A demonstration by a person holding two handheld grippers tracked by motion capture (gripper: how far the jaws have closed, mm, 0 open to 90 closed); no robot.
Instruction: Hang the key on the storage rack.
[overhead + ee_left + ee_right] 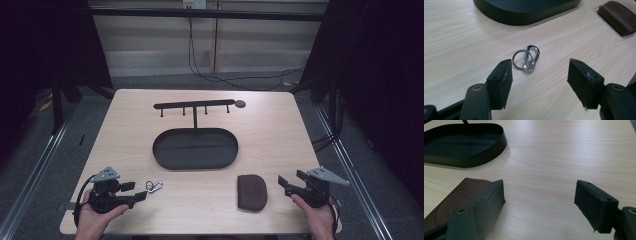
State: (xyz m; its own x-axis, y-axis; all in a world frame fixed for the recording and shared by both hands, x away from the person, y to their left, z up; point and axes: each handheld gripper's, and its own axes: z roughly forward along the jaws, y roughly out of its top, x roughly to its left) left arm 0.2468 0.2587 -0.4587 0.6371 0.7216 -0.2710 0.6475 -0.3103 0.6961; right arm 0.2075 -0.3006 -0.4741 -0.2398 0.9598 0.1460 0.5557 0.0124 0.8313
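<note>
A silver carabiner with a key ring (154, 186) (527, 59) lies flat on the wooden table. My left gripper (139, 191) (540, 82) rests just left of it in the high view, open, with bare table between its jaws and the carabiner a little ahead of them. A brown leather pouch (251, 191) (456, 197) lies at the front right. My right gripper (285, 183) (539, 201) sits to the right of the pouch, open and holding nothing; its left jaw partly covers the pouch in the right gripper view.
A black oval tray (195, 148) (524, 17) (466, 160) stands mid-table, with a post carrying a hook bar (194, 104) above it. Cables lie on the floor behind the table (270, 130). Each hand grips its tool near the front edge.
</note>
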